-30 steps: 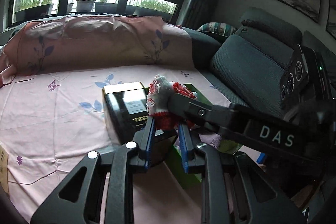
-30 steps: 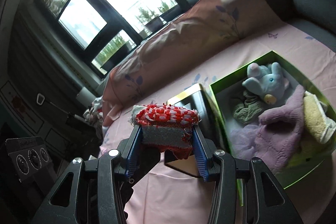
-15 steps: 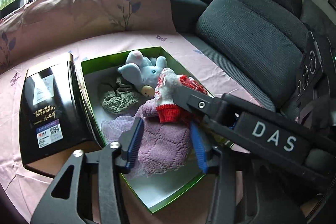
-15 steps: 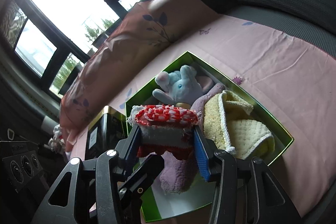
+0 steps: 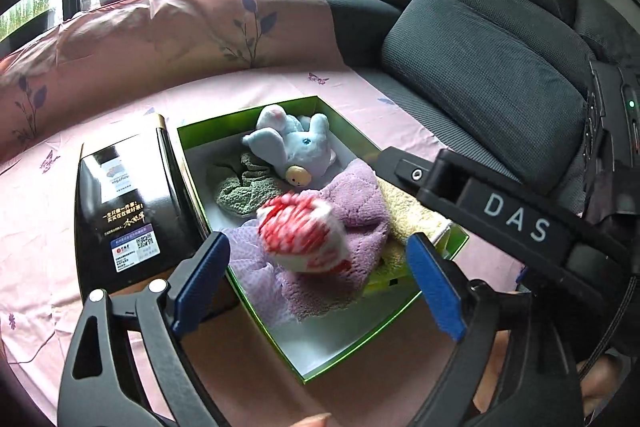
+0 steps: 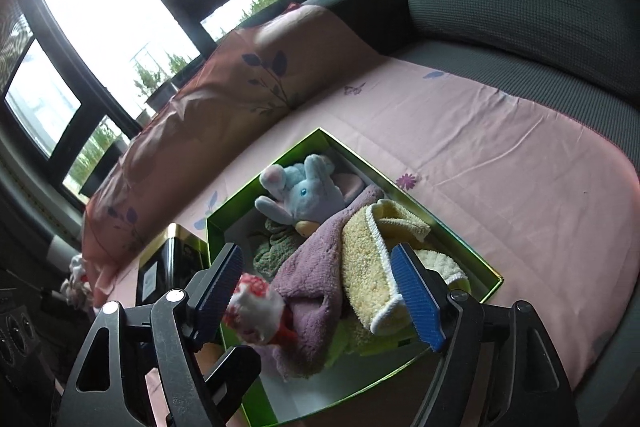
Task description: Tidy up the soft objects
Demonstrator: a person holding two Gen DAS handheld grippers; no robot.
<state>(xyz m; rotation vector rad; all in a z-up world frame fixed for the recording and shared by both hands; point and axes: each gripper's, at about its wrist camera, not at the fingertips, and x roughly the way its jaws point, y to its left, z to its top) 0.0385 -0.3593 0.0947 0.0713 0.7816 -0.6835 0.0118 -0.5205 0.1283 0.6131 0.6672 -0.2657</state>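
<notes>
Sock [image 5: 301,234] red-white, blurry, over green box [image 5: 280,315] | right gripper [image 6: 320,293] fingers wide apart, empty | left gripper [image 5: 316,285] same, nothing held

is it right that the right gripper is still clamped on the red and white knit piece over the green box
Not quite. The right wrist view shows the right gripper open, its jaws spread wide, and the red and white knit piece loose beside one pad, blurred as if dropping. It is indeed over the green box.
</notes>
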